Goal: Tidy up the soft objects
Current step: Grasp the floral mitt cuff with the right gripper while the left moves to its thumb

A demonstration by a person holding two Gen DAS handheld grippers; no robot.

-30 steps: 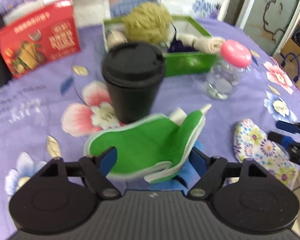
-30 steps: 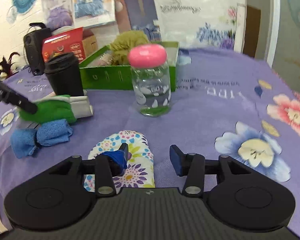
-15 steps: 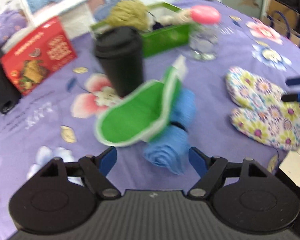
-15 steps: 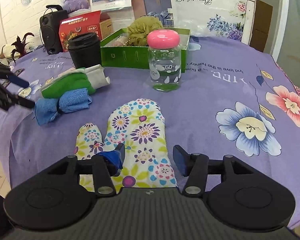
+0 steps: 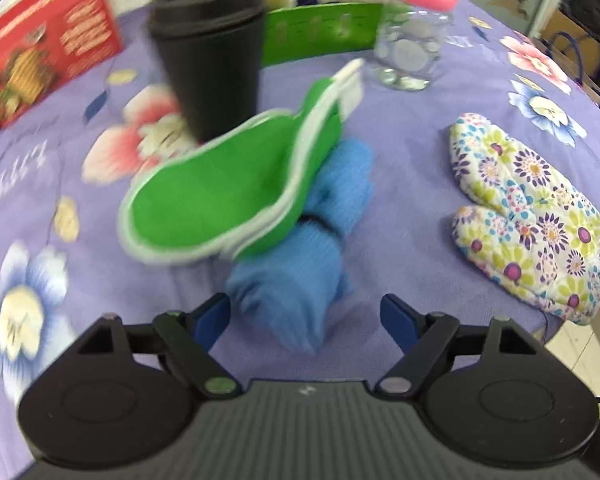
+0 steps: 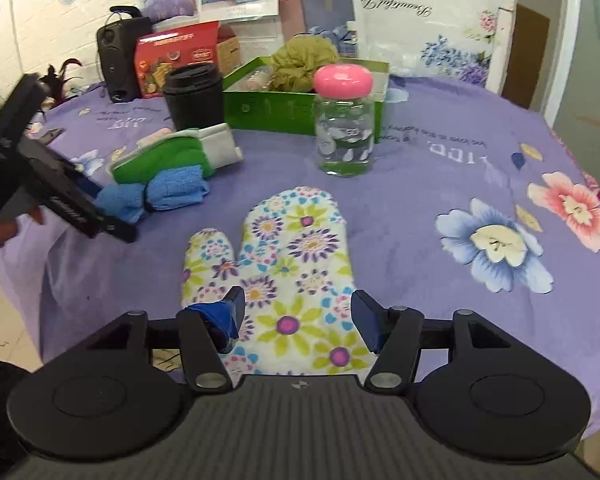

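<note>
Your left tongs (image 5: 305, 322) stand wide apart and hold nothing; the rolled blue towel (image 5: 312, 248) lies on the table (image 5: 420, 184) just ahead between their tips, with the green mitt (image 5: 220, 196) resting on it. Your right tongs (image 6: 298, 322) also gape empty, their tips on either side of the floral oven mitt (image 6: 288, 264) below them.

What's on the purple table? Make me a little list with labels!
soft things: floral mitt, green mitt leaning on a rolled blue towel
box: green box holding a fuzzy olive pouf
hard things: black cup, pink-lidded jar
left tool: open, empty
right tool: open over the floral mitt
</note>
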